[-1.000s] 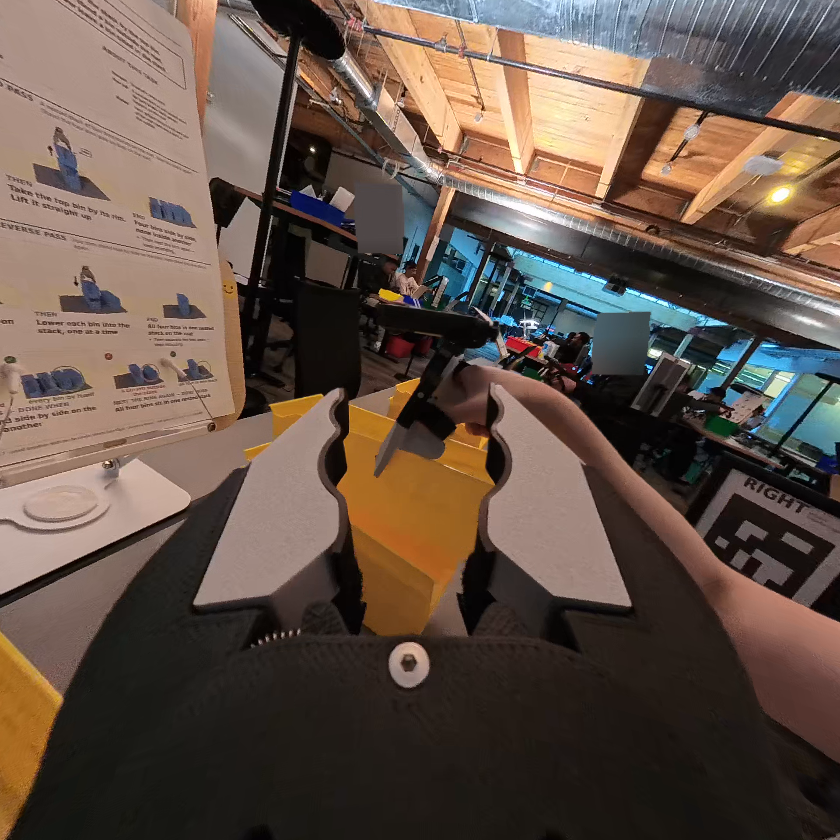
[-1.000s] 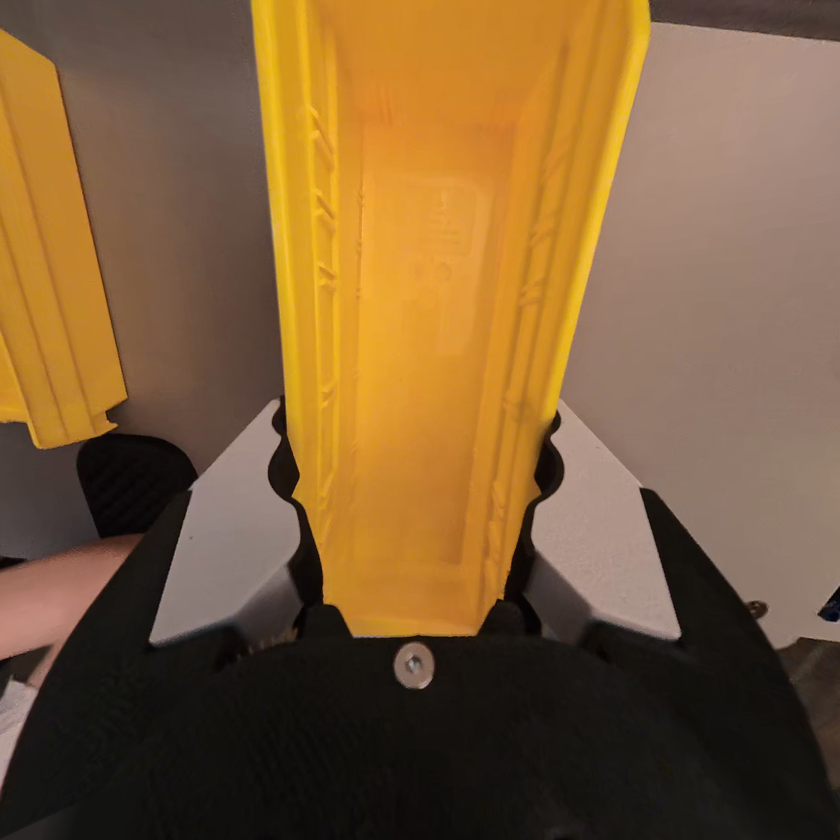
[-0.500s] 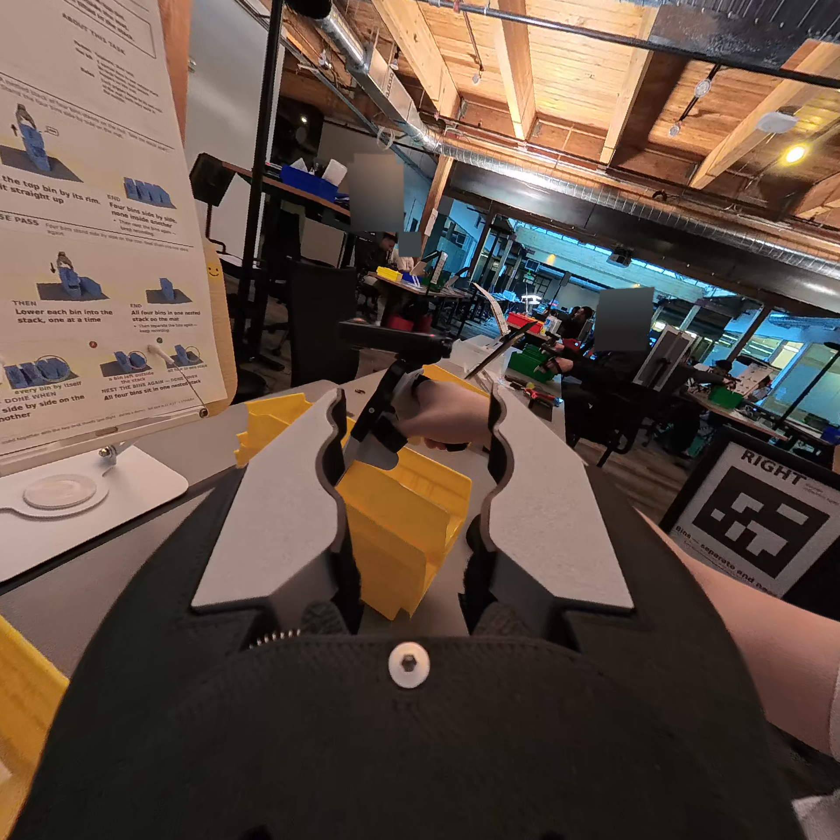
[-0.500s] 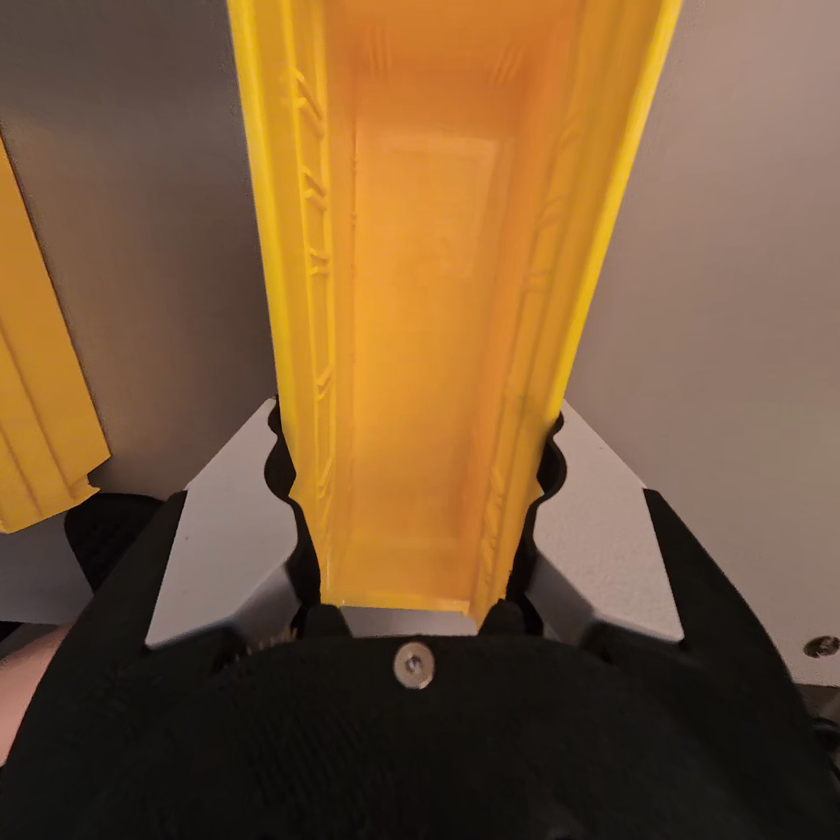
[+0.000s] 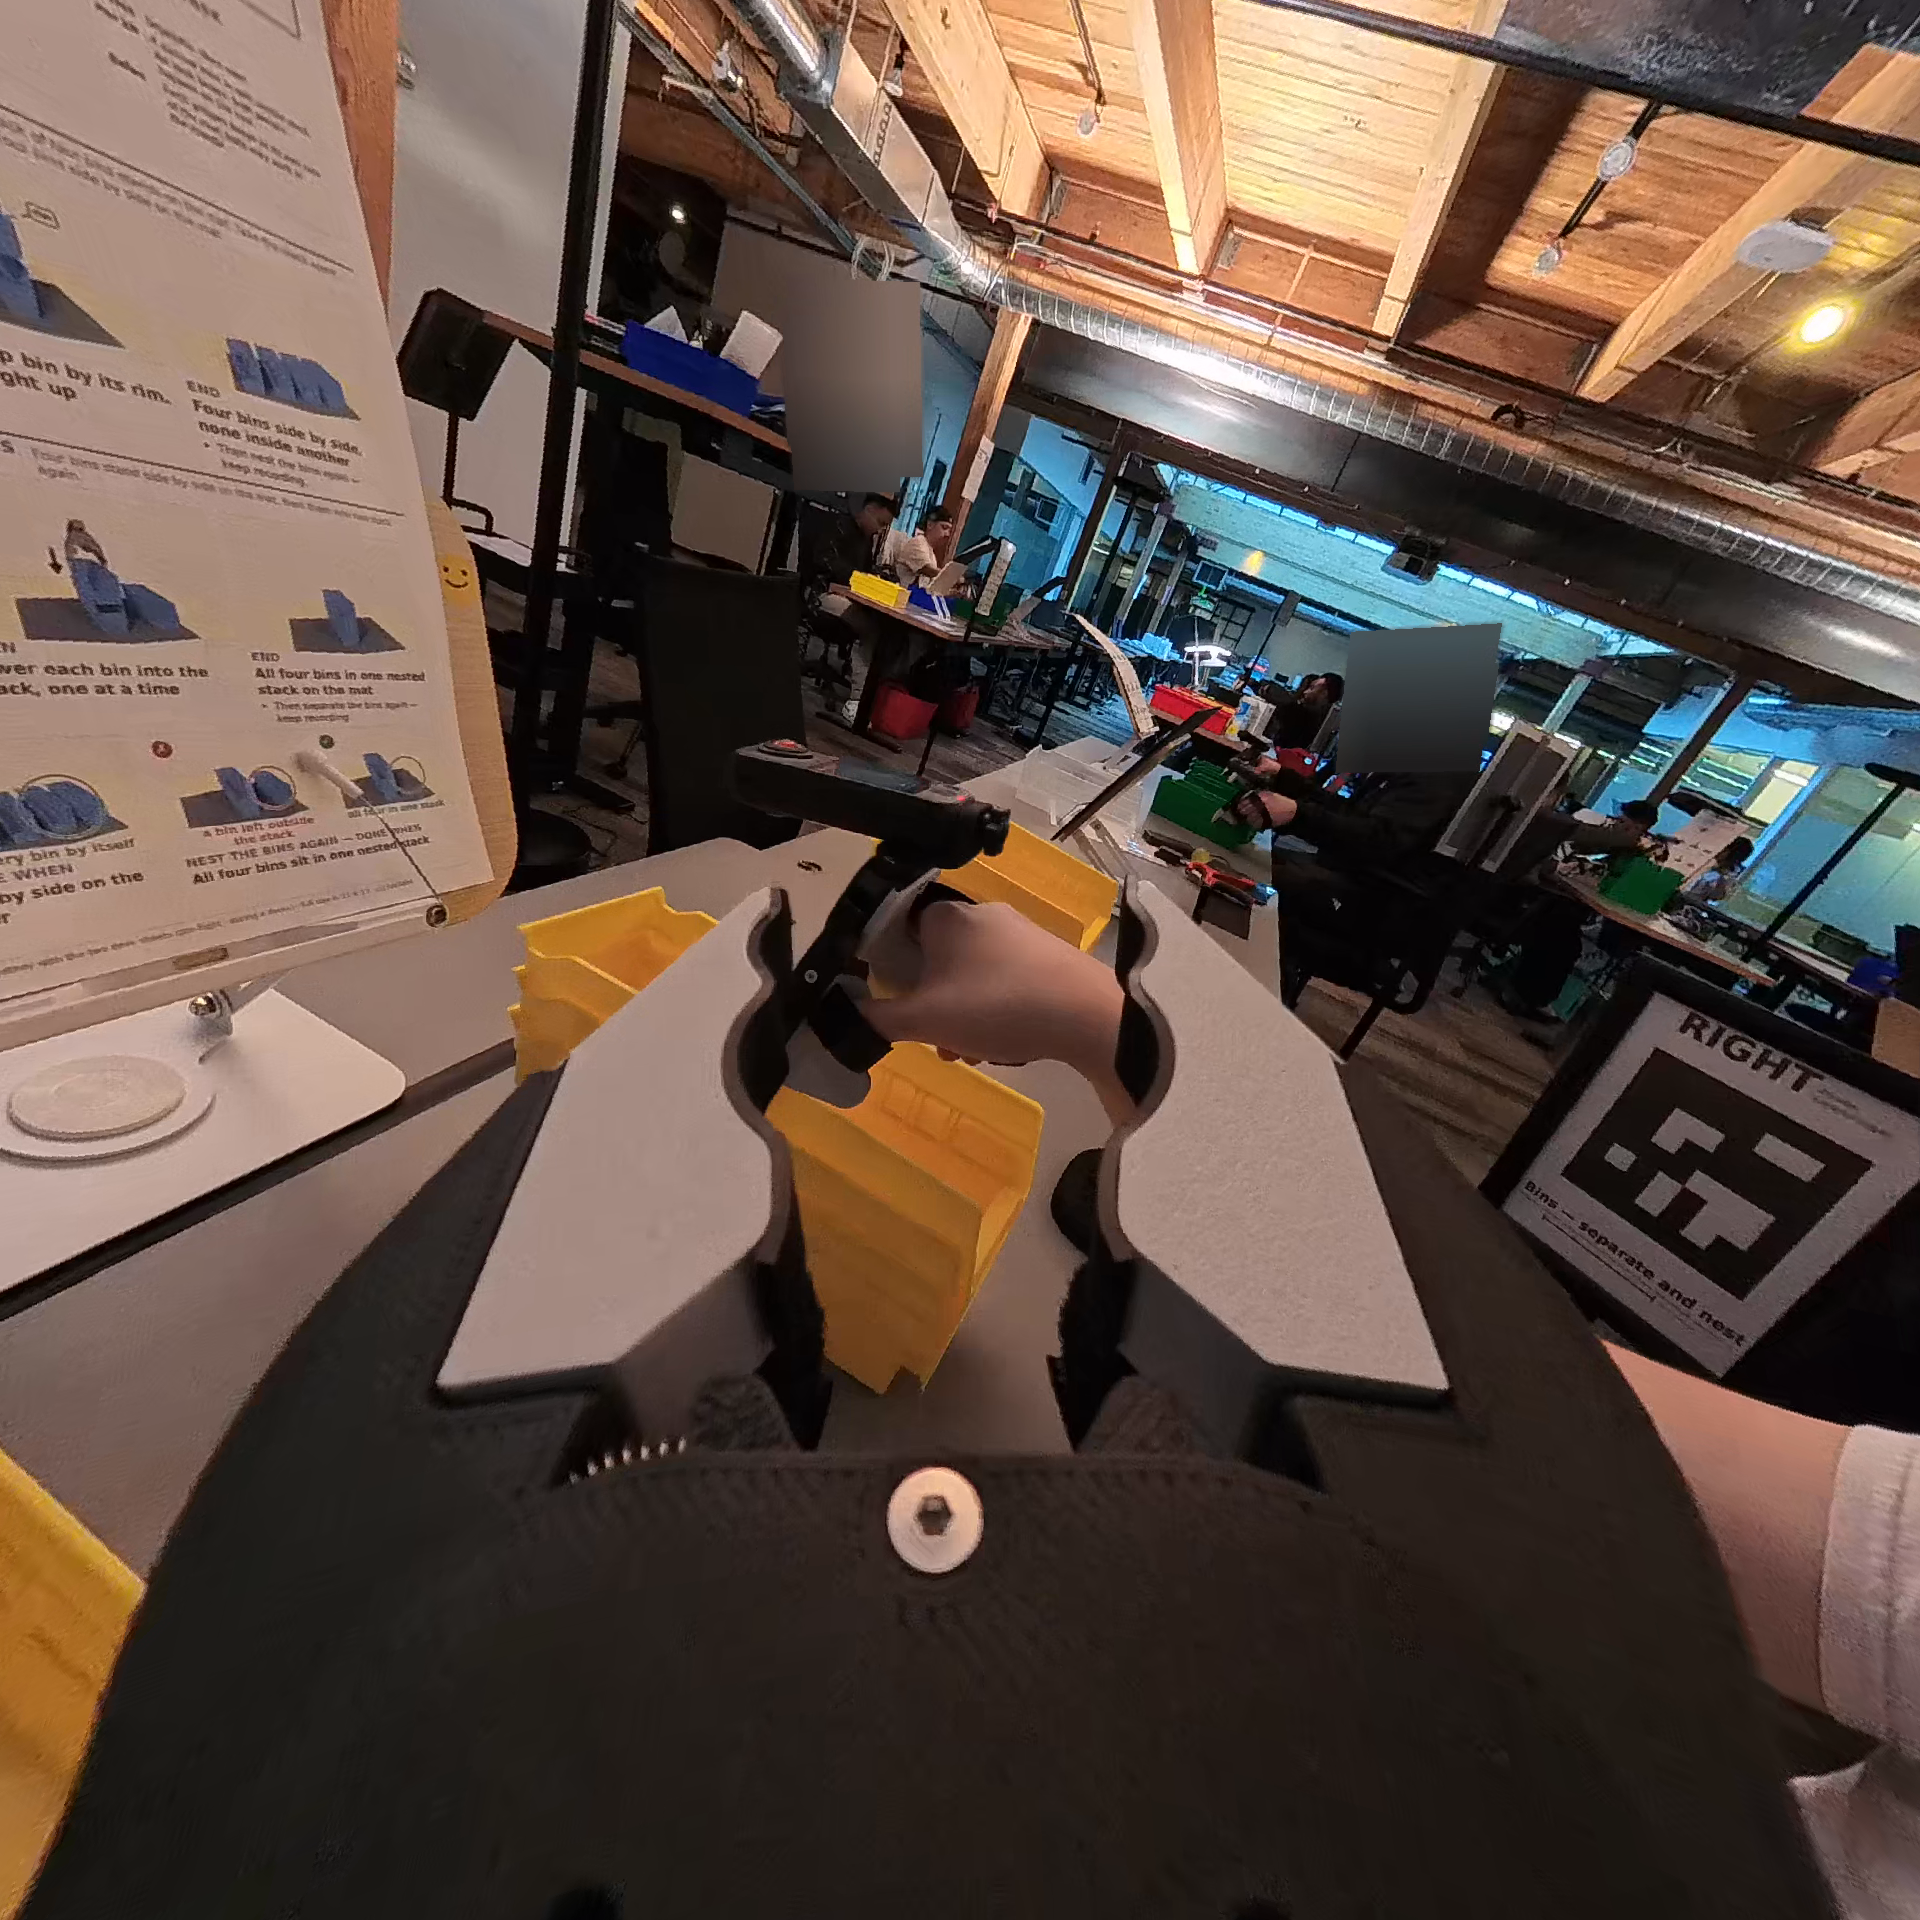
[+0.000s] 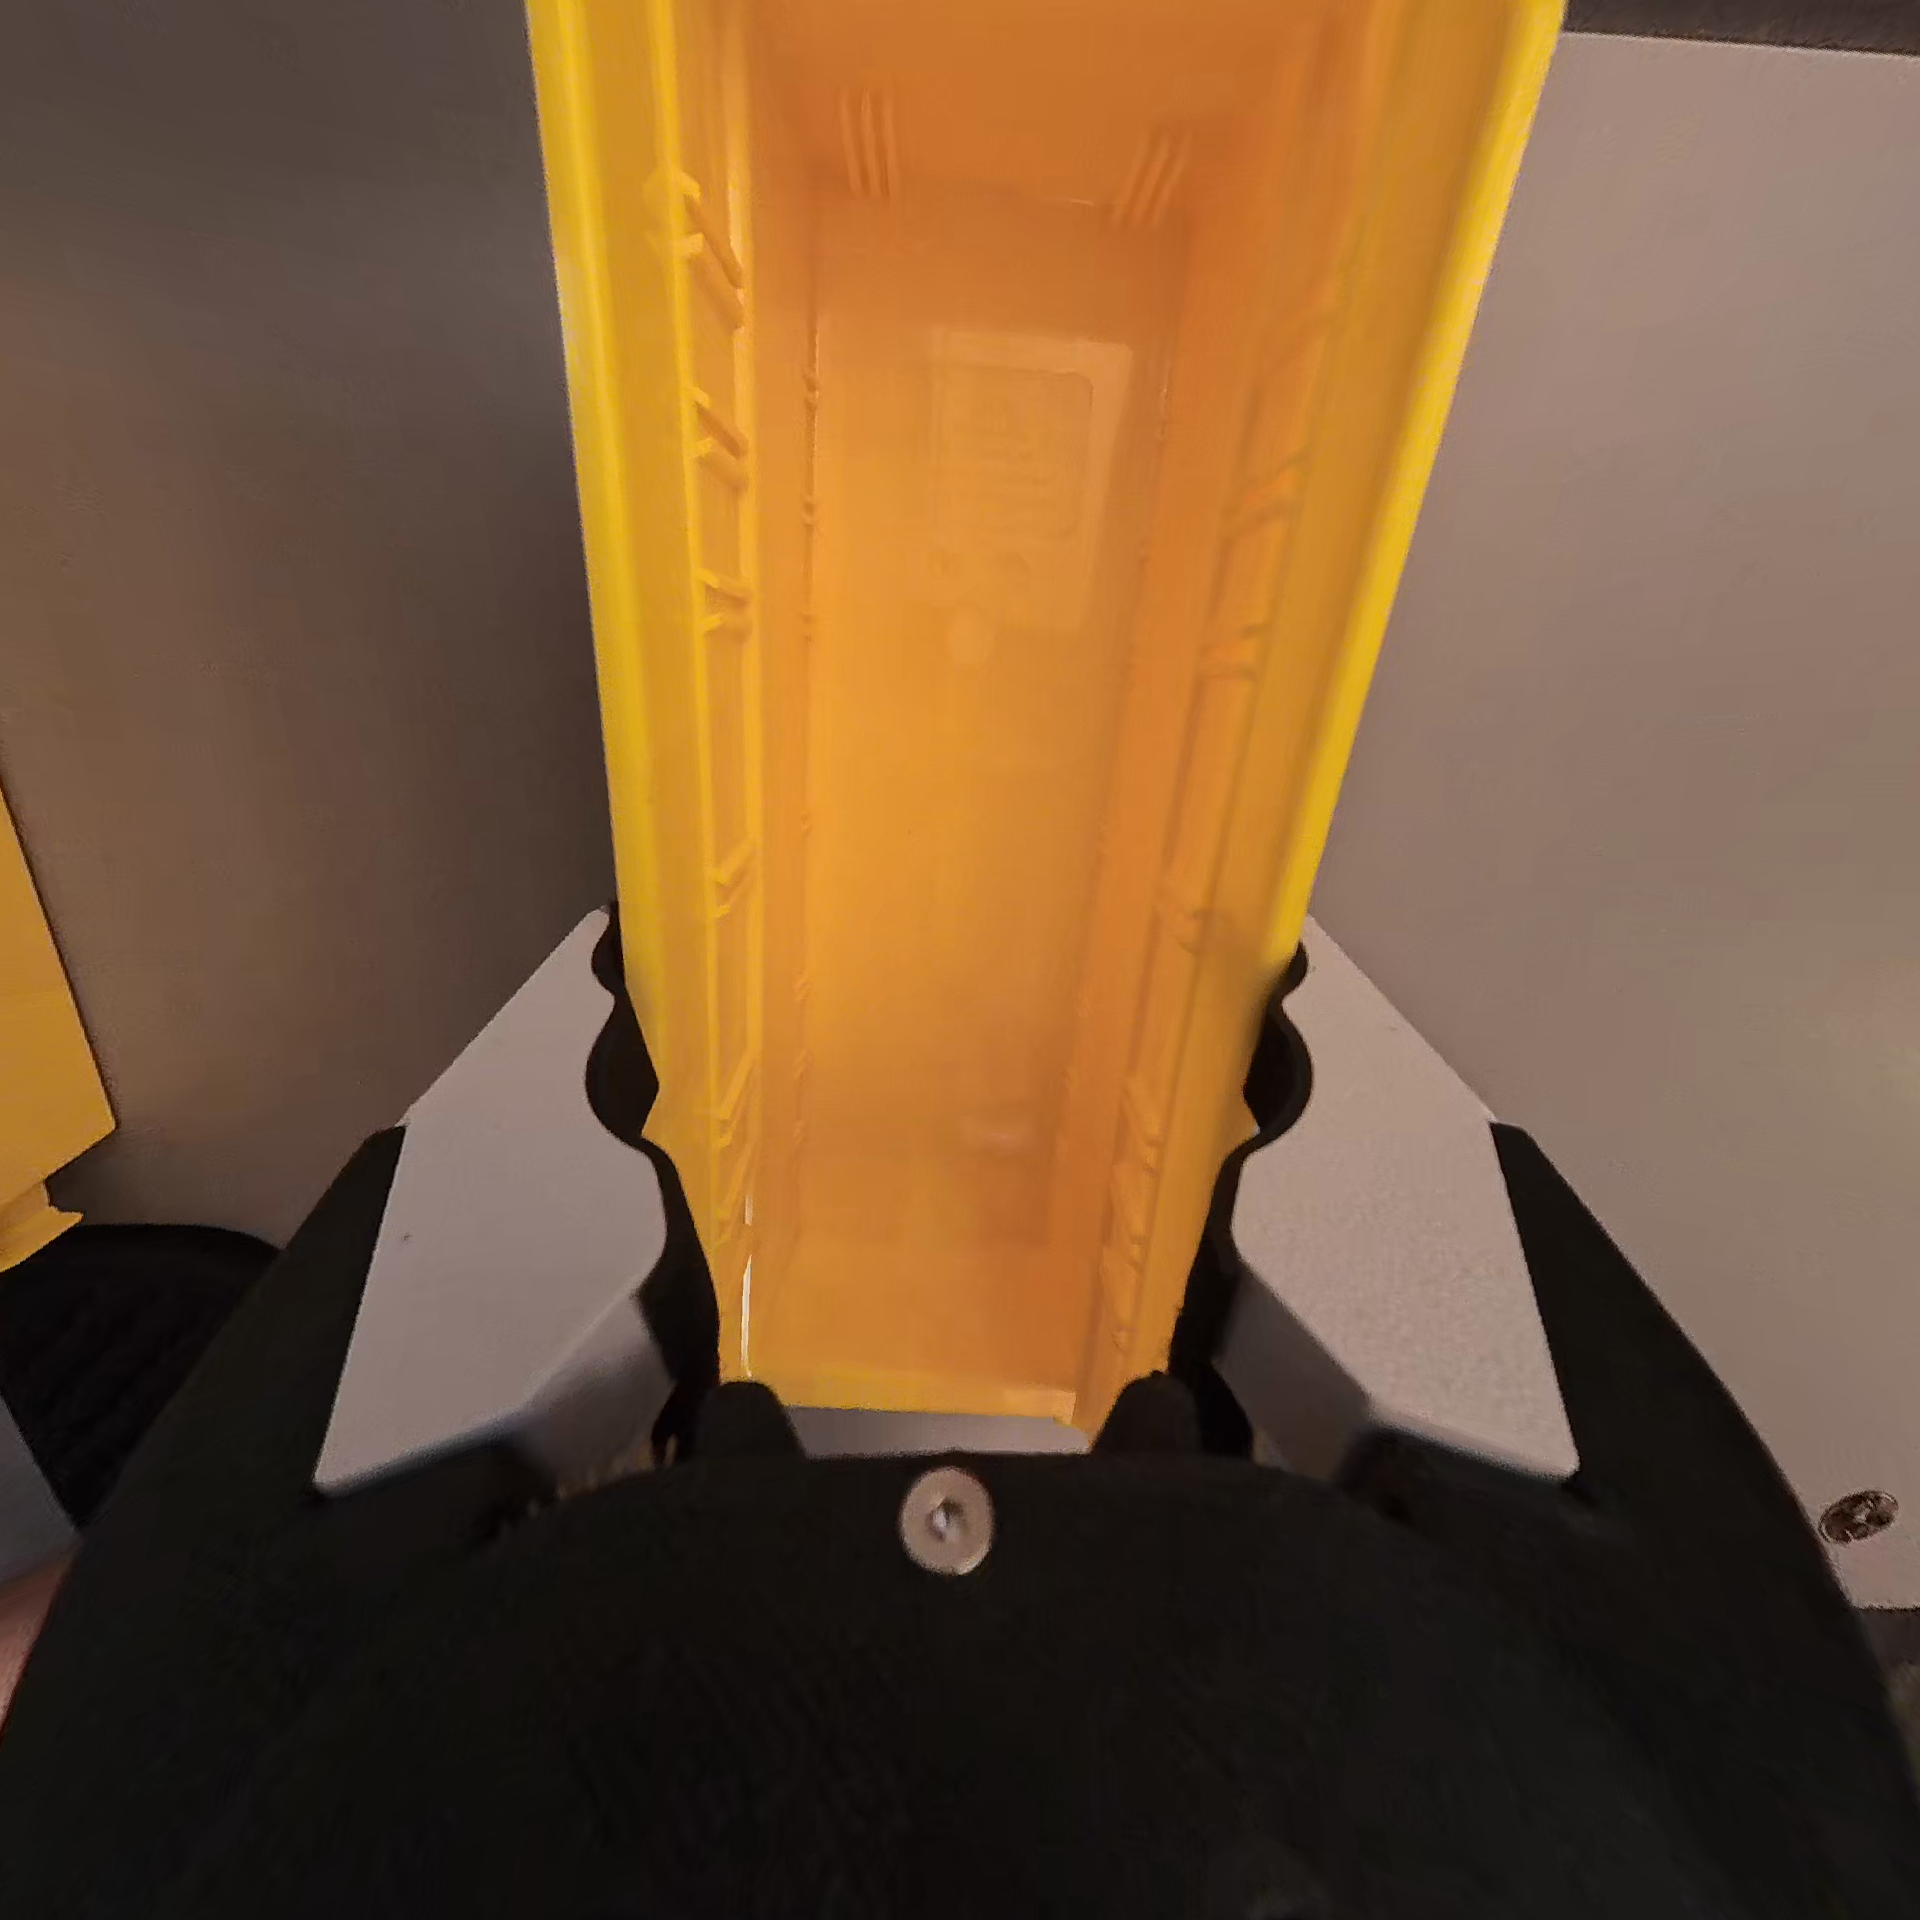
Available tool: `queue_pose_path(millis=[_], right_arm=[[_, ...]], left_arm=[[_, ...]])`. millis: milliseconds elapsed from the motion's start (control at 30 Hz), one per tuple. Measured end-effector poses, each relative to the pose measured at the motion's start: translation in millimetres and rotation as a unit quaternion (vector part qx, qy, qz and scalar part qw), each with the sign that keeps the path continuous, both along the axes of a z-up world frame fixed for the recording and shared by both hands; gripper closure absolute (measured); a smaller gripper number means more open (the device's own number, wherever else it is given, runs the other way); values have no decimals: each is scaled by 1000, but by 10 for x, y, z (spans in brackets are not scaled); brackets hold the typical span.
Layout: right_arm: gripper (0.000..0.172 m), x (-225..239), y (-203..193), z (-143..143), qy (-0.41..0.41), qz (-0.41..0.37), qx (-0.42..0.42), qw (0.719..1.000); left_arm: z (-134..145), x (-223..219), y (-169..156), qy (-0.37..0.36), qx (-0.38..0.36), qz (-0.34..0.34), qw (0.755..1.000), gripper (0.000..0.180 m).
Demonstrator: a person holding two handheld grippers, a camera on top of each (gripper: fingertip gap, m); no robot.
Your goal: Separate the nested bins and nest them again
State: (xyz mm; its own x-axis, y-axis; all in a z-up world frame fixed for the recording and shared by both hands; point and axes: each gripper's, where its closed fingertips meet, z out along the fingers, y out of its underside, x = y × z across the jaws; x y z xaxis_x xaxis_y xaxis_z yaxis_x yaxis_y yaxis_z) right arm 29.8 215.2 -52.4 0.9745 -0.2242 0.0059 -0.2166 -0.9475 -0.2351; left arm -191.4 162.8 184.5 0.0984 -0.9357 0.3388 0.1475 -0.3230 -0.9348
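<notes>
In the right wrist view a yellow bin lies lengthwise between the fingers of my right gripper. Its open top faces the camera. The jaws stand wide, with the pads beside its side walls and not pressing on them. In the left wrist view the same bin rests on the grey table, under the right gripper and the hand that holds it. My left gripper is open and empty, held back above the table and pointing at that bin.
Two more yellow bins stand farther back on the table, one on the left and one behind the hand. Another yellow bin is at the lower left edge and shows in the right wrist view. An instruction sheet on a stand is at the left. A black-and-white marker sign is at the right.
The bin came down from a raised, tilted pose onto the table. The right fingers spread wider around it and it shifted between them. The left gripper drew back, still open.
</notes>
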Motion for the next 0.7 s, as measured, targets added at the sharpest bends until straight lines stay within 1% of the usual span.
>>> queue_pose_path(millis=[133,233,267,333,400,433,467,500,533,567,600,667,700], right_arm=[[43,6,12,-11,-2,3,10,1000],[35,-4,52,20,4,32,34,999],[31,-6,74,93,3,42,54,998],[30,-34,113,354,2,72,108,992],[30,-37,138,724,-18,122,179,976],[30,-23,141,932,-31,146,220,964],[30,-27,143,1158,-40,175,270,946],[31,-34,132,1396,-51,205,328,921],[31,-40,94,1639,-65,236,388,888],[31,-43,18,1880,-88,265,451,848],[35,-13,-95,2107,-117,279,517,801],[52,153,-387,2459,-190,270,638,695],[58,216,-522,2559,-216,273,678,648]], left_arm=[[-51,63,16,16,-5,5,1000,118],[-62,89,28,23,-5,16,1000,116],[-52,93,37,23,-3,23,999,115],[-38,113,58,23,0,38,999,114],[-33,148,67,28,5,49,998,113],[-32,167,66,32,8,54,998,111],[-26,183,65,34,12,58,998,110],[-10,191,62,34,17,64,997,110],[13,194,59,33,22,72,997,110],[46,191,51,30,29,82,996,109],[88,186,37,25,40,93,995,110],[145,183,11,27,66,114,991,109],[148,188,19,32,75,127,989,108]])
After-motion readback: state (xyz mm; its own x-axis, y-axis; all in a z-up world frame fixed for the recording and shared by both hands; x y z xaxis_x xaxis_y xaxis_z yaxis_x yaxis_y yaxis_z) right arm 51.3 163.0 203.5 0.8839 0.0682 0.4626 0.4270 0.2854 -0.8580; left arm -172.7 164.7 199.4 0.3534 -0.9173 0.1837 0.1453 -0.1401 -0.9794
